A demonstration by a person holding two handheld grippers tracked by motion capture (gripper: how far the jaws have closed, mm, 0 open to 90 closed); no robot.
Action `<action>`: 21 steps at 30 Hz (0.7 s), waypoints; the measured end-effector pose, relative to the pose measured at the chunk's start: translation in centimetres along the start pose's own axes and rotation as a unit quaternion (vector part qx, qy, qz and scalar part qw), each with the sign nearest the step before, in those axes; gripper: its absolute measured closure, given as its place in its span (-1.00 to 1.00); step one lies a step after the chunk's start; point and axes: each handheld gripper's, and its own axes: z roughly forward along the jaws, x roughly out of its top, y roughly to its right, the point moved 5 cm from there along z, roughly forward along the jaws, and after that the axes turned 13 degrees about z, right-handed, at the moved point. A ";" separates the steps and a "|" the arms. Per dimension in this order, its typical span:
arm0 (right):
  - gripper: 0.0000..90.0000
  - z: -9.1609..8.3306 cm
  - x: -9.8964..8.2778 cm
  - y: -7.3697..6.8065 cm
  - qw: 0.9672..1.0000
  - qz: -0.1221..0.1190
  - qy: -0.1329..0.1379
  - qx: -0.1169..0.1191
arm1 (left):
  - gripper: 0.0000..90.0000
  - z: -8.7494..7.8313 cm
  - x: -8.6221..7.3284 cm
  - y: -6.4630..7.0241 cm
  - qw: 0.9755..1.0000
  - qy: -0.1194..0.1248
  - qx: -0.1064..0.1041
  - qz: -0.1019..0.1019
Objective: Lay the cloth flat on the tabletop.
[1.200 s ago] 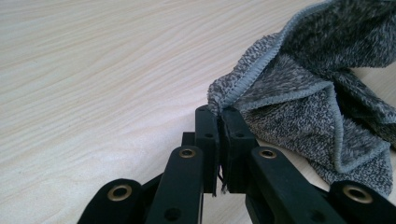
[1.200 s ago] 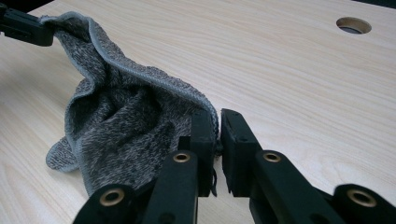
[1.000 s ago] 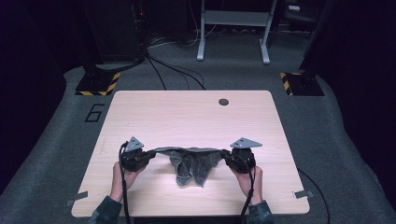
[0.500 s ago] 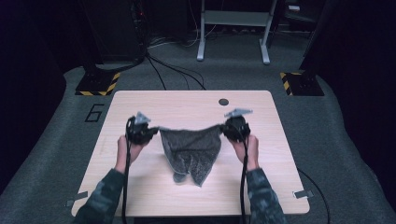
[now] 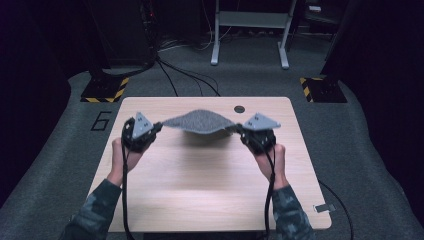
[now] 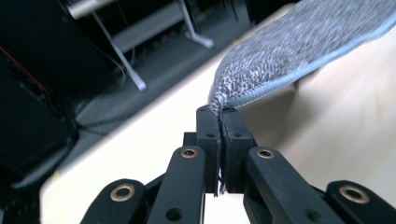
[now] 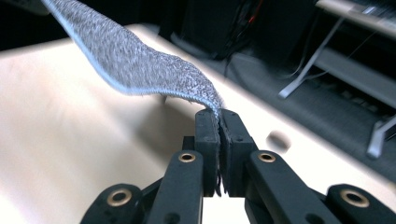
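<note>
A grey speckled cloth [image 5: 201, 121] with a pale hemmed edge hangs stretched in the air above the wooden table [image 5: 210, 185], held by two corners. My left gripper [image 5: 156, 126] is shut on its left corner; in the left gripper view the cloth [image 6: 299, 51] runs up and right from the pinched jaws of that gripper [image 6: 220, 112]. My right gripper [image 5: 240, 131] is shut on the right corner; in the right gripper view the cloth [image 7: 135, 65] sweeps up and left from the gripper [image 7: 219, 114]. The cloth lies nearly flat between the two grippers.
A small dark round hole [image 5: 239, 108] sits near the table's far edge. Beyond the table are a grey metal stand [image 5: 250, 30], floor cables [image 5: 185, 75] and yellow-black striped blocks [image 5: 107, 92]. The person's sleeved forearms reach in from the near edge.
Both grippers have risen and moved away from the person, lifting the cloth off the table. It hung down in a crumpled fold before; now it spreads nearly flat between them.
</note>
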 end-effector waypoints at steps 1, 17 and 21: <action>0.93 0.0 -1.6 -0.3 1.000 0.000 -0.011 0.007 | 0.95 0.1 -0.9 0.8 1.000 -0.005 -0.008 0.003; 0.13 -2.7 -16.1 -0.3 0.983 0.136 -0.087 0.088 | 0.38 -2.2 -10.3 9.8 0.983 -0.059 -0.155 -0.072; -0.19 -3.0 -15.6 0.9 0.983 0.150 -0.080 0.063 | 0.03 -3.0 -10.3 8.5 0.987 -0.064 -0.120 -0.082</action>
